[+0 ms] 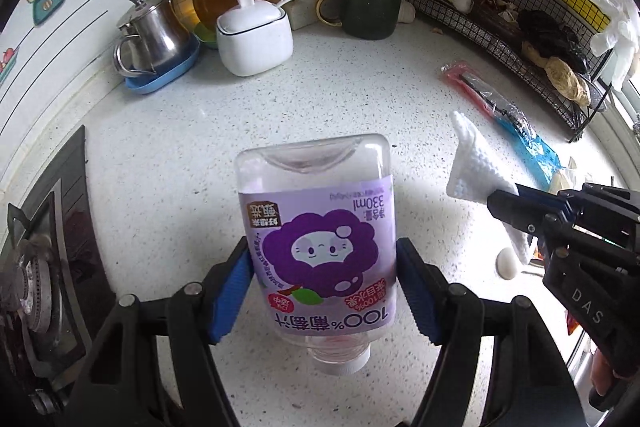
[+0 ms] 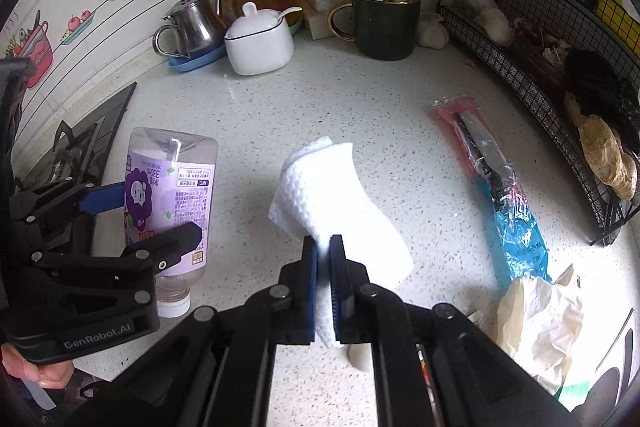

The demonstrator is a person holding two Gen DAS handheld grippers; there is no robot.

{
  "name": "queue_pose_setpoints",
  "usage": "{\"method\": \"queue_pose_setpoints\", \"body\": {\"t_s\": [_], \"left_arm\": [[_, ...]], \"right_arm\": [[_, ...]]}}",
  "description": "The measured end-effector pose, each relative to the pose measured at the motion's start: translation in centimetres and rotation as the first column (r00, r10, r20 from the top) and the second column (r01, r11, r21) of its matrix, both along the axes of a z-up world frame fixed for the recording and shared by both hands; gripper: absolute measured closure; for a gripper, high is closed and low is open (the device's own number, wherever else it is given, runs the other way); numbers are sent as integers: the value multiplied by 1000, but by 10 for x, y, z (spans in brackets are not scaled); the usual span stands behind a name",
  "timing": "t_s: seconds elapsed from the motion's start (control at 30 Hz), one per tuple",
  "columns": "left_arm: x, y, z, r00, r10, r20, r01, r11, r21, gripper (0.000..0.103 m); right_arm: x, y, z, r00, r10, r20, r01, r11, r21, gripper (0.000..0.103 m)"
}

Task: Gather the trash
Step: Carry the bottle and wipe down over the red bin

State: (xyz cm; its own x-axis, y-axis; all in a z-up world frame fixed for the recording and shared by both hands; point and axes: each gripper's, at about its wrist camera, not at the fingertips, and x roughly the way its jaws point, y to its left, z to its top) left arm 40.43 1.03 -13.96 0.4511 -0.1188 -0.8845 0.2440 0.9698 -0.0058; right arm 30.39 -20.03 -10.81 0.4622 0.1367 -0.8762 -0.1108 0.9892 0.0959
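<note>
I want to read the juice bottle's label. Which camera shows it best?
The left wrist view: the juice bottle fills the centre, front label facing the camera, upside down. The right wrist view shows it only small, at the left edge.

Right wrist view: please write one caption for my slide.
Right gripper pinches a white paper towel above the speckled counter.

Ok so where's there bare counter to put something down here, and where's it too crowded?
The widest bare patch of counter lies mid-worktop, bordered by the white lidded jar, the green utensil mug and the red-and-blue wrapper. It is crowded along the back wall, by the wire rack and around the crumpled paper.
</note>
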Motion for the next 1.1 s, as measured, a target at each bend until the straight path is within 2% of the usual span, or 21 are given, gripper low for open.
{"method": "queue_pose_setpoints", "body": {"t_s": [0.4,0.63,0.83,1.1], "left_arm": [[-94,55,29,998,15,65,-13,999,-39,37],[-161,89,35,997,34,72,-30,998,-54,37],[-220,111,24,998,45,48,-42,997,-68,37],[-278,126,-16,997,64,-39,-67,995,-78,37]], "right_arm": [[-67,61,27,999,16,51,-16,1000,-9,98],[-125,95,33,997,44,64,-43,999,-16,98],[-175,117,26,997,67,48,-66,998,-10,98],[-228,136,-8,997,79,-22,-79,997,-12,98]]}}
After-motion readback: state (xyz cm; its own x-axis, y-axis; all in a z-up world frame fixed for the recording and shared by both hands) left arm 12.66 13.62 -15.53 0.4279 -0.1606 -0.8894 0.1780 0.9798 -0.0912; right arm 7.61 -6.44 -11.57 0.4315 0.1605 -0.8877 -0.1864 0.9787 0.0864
